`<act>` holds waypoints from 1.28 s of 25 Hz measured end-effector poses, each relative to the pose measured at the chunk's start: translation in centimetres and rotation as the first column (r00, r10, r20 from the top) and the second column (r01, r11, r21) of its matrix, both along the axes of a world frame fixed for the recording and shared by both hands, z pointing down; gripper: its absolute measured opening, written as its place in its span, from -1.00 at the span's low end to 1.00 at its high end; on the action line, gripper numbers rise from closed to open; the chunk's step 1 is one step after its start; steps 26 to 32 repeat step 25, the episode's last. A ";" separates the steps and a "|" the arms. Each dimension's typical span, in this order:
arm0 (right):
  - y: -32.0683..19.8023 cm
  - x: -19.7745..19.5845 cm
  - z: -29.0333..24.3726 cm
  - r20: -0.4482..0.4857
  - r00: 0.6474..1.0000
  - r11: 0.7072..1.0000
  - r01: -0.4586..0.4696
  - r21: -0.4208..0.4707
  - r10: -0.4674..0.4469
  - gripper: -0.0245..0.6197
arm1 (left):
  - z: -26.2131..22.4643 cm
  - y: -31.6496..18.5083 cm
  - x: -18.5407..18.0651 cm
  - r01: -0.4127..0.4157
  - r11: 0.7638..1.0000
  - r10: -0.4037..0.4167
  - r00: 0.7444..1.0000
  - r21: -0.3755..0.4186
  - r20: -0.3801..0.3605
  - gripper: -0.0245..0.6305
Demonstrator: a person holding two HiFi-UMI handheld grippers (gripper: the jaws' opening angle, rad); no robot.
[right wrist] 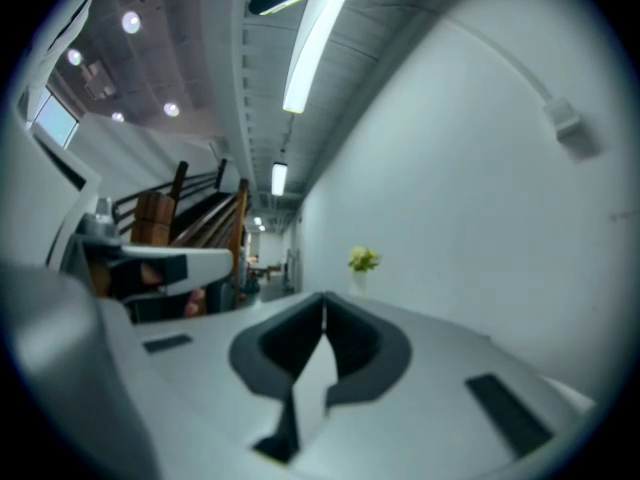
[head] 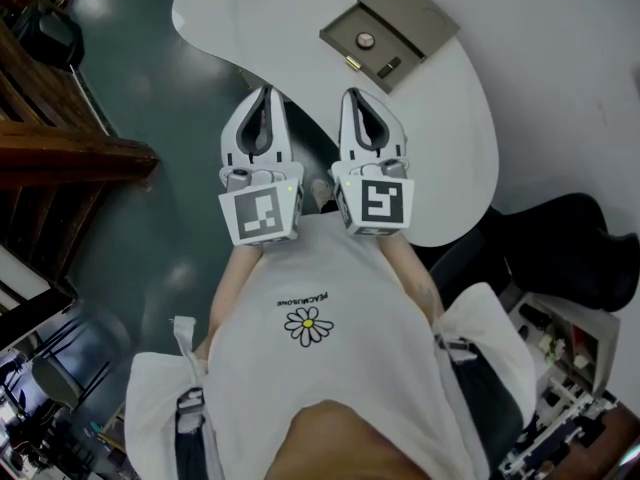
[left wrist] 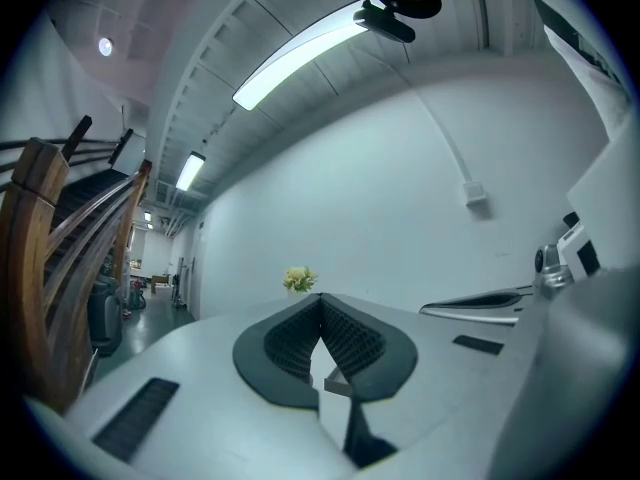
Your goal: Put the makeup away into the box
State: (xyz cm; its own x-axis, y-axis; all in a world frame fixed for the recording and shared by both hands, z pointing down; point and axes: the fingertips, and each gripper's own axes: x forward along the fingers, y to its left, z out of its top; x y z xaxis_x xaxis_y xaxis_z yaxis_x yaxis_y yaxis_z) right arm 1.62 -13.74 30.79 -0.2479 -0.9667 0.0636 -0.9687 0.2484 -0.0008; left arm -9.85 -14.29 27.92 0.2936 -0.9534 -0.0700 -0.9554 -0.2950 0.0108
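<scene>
A flat tan box [head: 395, 26] lies on the white table [head: 450, 138], at its far side. A small round piece [head: 366, 40] and a dark piece [head: 388, 67] show on the box's near half. I cannot tell whether its lid is open. Both grippers hang side by side close to the person's chest, short of the table's near edge, pointing level toward it. My left gripper [head: 262, 93] [left wrist: 320, 298] has its jaws together with nothing between them. My right gripper [head: 355, 96] [right wrist: 323, 300] is likewise shut and empty. No makeup is in either grip.
Dark wooden furniture [head: 60, 138] stands at the left over a dark floor. A black seat [head: 570, 248] sits at the right beside the table. Both gripper views look at a white wall with a small vase of yellow flowers [left wrist: 298, 280] [right wrist: 363, 260].
</scene>
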 end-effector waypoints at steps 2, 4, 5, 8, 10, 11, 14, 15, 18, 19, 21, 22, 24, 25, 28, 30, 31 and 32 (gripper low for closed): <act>0.0 -0.5 -0.1 0.006 1.000 1.000 0.022 0.009 -0.022 -0.83 | 0.2 0.1 -0.2 0.004 1.000 -0.004 1.000 -0.004 -0.001 -0.86; 0.1 -0.6 0.0 0.009 1.000 0.999 0.030 0.012 -0.030 -0.83 | 0.3 0.1 -0.3 0.008 1.000 -0.008 1.000 -0.008 -0.002 -0.86; 0.2 -0.4 0.2 0.003 1.000 1.000 0.027 0.009 -0.027 -0.83 | 0.4 0.1 -0.4 0.010 1.000 -0.010 1.000 -0.009 -0.004 -0.86; 0.3 0.0 0.6 -0.008 1.000 1.000 0.013 -0.006 -0.013 -0.83 | 0.5 0.1 -0.4 0.012 1.000 -0.012 1.000 -0.011 -0.007 -0.86; 0.3 0.4 0.6 -0.008 1.000 1.000 -0.001 -0.014 0.001 -0.83 | 0.5 0.0 -0.3 0.009 1.000 -0.009 1.000 -0.010 -0.007 -0.86; 0.2 0.4 0.5 -0.009 1.000 1.000 -0.002 -0.014 0.002 -0.83 | 0.5 0.0 -0.3 0.008 1.000 -0.008 1.000 -0.010 -0.008 -0.86; 0.1 0.5 0.9 -0.016 1.000 1.000 -0.001 -0.015 0.001 -0.83 | 0.5 -0.1 -0.3 0.008 1.000 -0.008 1.000 -0.011 -0.009 -0.86; 0.1 0.7 1.1 -0.020 1.000 1.000 -0.009 -0.024 0.009 -0.83 | 0.5 -0.2 -0.3 0.008 1.000 -0.008 1.000 -0.013 -0.007 -0.86; 0.1 1.1 1.2 -0.023 0.999 0.998 -0.033 -0.048 0.032 -0.83 | 0.7 -0.4 -0.3 0.015 1.000 -0.015 1.000 -0.019 -0.003 -0.86; 0.1 1.1 1.2 -0.022 0.999 0.998 -0.033 -0.048 0.032 -0.83 | 0.7 -0.4 -0.4 0.018 1.000 -0.018 1.000 -0.020 -0.003 -0.86; -0.1 1.1 1.3 -0.021 0.999 0.998 -0.033 -0.051 0.032 -0.83 | 0.7 -0.5 -0.4 0.015 1.000 -0.015 1.000 -0.017 -0.005 -0.86; -0.1 1.0 1.3 -0.021 0.999 0.998 -0.033 -0.053 0.032 -0.83 | 0.7 -0.6 -0.4 0.014 1.000 -0.014 1.000 -0.016 -0.006 -0.86; -0.3 0.9 1.5 -0.022 0.999 0.998 -0.032 -0.057 0.031 -0.83 | 0.7 -0.7 -0.5 0.014 1.000 -0.014 1.000 -0.015 -0.007 -0.86; -0.4 0.9 1.6 -0.022 0.999 0.998 -0.032 -0.059 0.031 -0.83 | 0.7 -0.8 -0.6 0.014 1.000 -0.014 1.000 -0.015 -0.007 -0.86; -0.4 0.9 1.6 -0.022 0.999 0.998 -0.032 -0.059 0.031 -0.83 | 0.7 -0.8 -0.6 0.014 1.000 -0.014 1.000 -0.015 -0.007 -0.86; -0.4 0.9 1.6 -0.022 0.999 0.998 -0.032 -0.059 0.031 -0.83 | 0.7 -0.8 -0.6 0.014 1.000 -0.014 1.000 -0.015 -0.007 -0.86; -0.4 0.9 1.6 -0.022 0.999 0.998 -0.032 -0.059 0.031 -0.83 | 0.7 -0.8 -0.6 0.014 1.000 -0.014 1.000 -0.015 -0.007 -0.86; -0.4 0.9 1.6 -0.022 0.999 0.998 -0.032 -0.059 0.031 -0.83 | 0.7 -0.8 -0.6 0.014 1.000 -0.014 1.000 -0.015 -0.007 -0.86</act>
